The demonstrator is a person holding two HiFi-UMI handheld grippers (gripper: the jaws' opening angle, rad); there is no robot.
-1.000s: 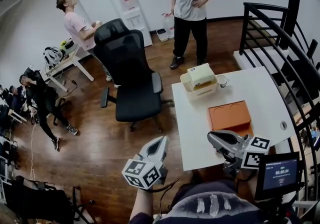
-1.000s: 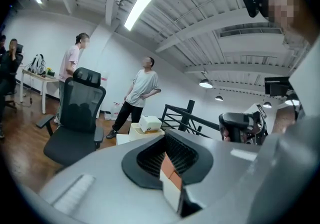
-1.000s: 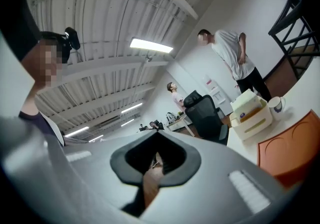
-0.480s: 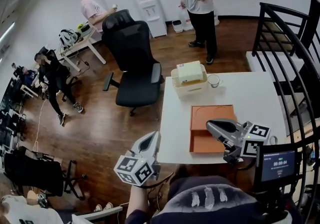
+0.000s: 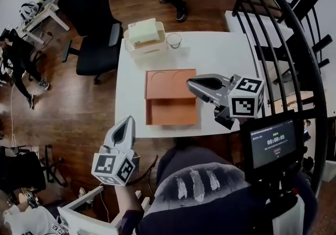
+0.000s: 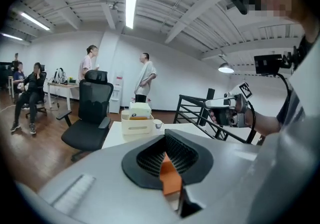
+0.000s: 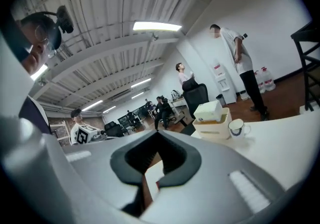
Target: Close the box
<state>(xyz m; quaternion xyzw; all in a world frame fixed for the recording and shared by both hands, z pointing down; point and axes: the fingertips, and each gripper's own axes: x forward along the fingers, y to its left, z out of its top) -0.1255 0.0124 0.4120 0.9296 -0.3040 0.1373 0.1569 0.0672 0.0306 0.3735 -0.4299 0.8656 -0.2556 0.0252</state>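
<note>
Box (image 5: 171,104) open flat, long axis away from person, lid (image 5: 170,83) farthest; left claw (image 5: 125,120) and right claw (image 5: 190,81) closed, empty.

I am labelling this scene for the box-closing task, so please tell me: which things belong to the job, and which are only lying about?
For the job:
- orange box, lying open on the white table
- left gripper
- right gripper

Only lying about:
- beige container
- cup
- black office chair
</note>
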